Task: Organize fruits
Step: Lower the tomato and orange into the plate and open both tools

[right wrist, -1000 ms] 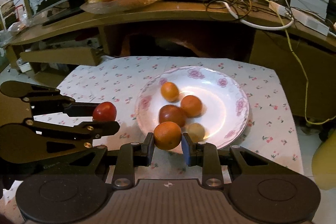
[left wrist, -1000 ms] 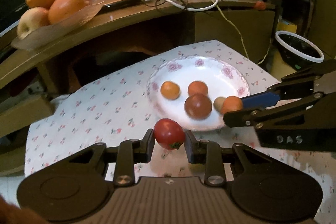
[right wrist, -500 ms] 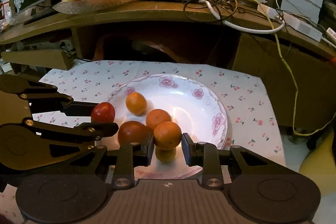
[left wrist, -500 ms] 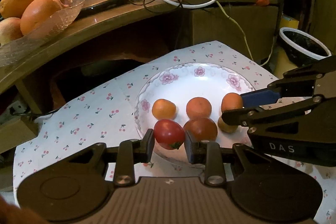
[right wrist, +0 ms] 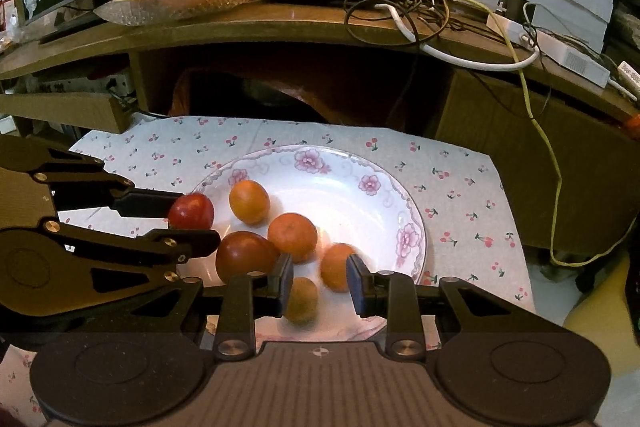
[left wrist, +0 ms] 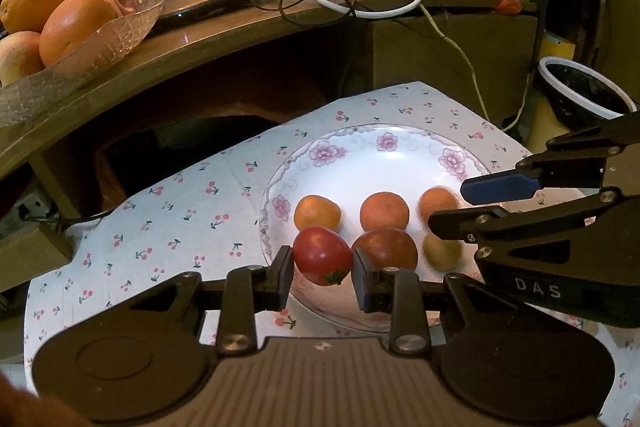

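Left tongs [left wrist: 322, 269] grip tomato [left wrist: 322, 255]; right tongs [right wrist: 319, 283], parted, flank loose orange [right wrist: 336, 267].

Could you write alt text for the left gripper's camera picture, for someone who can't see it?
The left gripper pinches a red tomato above a flowered plate holding three oranges, a dark tomato and a kiwi. The right gripper reaches in from the right.

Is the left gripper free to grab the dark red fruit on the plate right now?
Probably not. The left gripper is shut on the red tomato, so its jaws are full; the dark red fruit sits on the plate just right of them.
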Motion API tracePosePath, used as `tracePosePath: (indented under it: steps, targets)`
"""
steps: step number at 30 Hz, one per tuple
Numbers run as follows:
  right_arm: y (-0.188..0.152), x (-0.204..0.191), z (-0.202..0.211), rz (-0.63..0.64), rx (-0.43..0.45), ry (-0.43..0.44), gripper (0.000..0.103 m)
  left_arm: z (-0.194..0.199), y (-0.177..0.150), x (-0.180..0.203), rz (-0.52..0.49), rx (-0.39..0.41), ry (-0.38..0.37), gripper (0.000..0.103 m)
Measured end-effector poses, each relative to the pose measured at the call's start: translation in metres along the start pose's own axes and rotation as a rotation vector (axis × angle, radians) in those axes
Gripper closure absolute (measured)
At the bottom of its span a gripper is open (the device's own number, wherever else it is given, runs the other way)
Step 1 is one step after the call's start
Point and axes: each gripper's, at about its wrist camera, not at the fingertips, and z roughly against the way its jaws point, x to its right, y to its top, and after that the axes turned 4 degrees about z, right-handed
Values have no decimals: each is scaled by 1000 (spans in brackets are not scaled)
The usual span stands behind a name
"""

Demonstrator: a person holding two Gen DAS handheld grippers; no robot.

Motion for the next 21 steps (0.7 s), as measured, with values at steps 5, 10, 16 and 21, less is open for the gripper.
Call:
tracePosePath:
  steps: [5,10,16,21]
  targets:
    - [1,1,0,0,2,-3,70,4,4,0,0,18,3,66]
    - [1,0,3,2,10,-4,69,7,5,-1,2,25,9,65]
    - [1,0,8,3,25,-9,65,20,2,-6,5,34,18,65]
    - [1,-2,14,1,37,-4,64,36,-5,-16,18,36,29,63]
